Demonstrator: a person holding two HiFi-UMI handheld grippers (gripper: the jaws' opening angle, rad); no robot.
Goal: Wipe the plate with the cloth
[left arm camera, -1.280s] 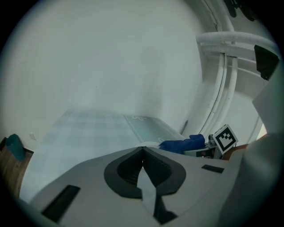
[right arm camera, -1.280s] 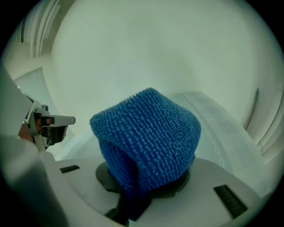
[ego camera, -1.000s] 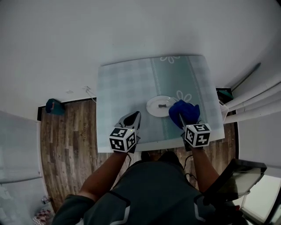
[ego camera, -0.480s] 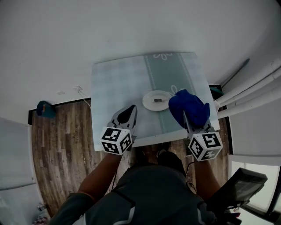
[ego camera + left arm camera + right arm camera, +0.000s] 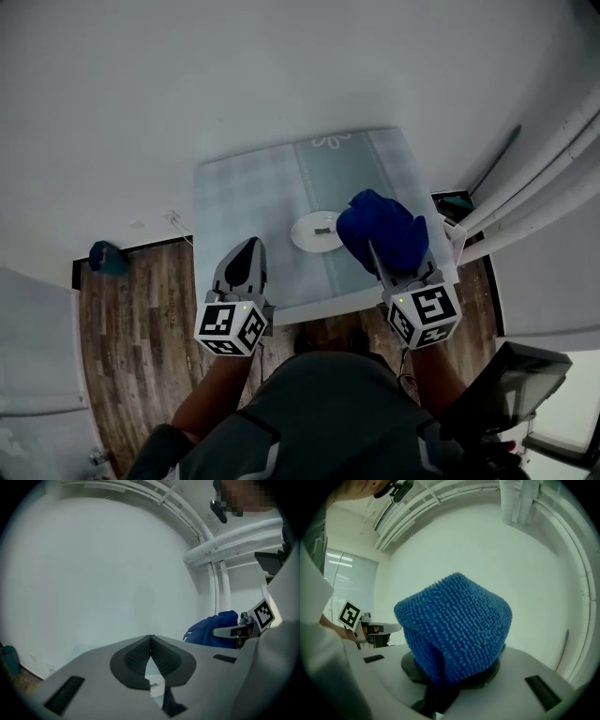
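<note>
While right hand-held gripper (image 5: pixel 379 266) clamps cloth (image 5: pixel 382 230), left hand-held gripper (image 5: pixel 246 255) hangs closed above tablecloth (image 5: pixel 253 197).

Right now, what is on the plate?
A small dark piece lies near the middle of the plate; it is too small to identify. The cloth, held above the table, covers the plate's right rim in the head view.

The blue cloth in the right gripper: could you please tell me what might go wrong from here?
1. The plate lies loose; the left gripper is shut and apart from it, so a wipe may push it across the table.
2. The small dark piece on the plate could be flicked off.
3. The cloth bulges over the right gripper, blocking its view of the plate.
</note>
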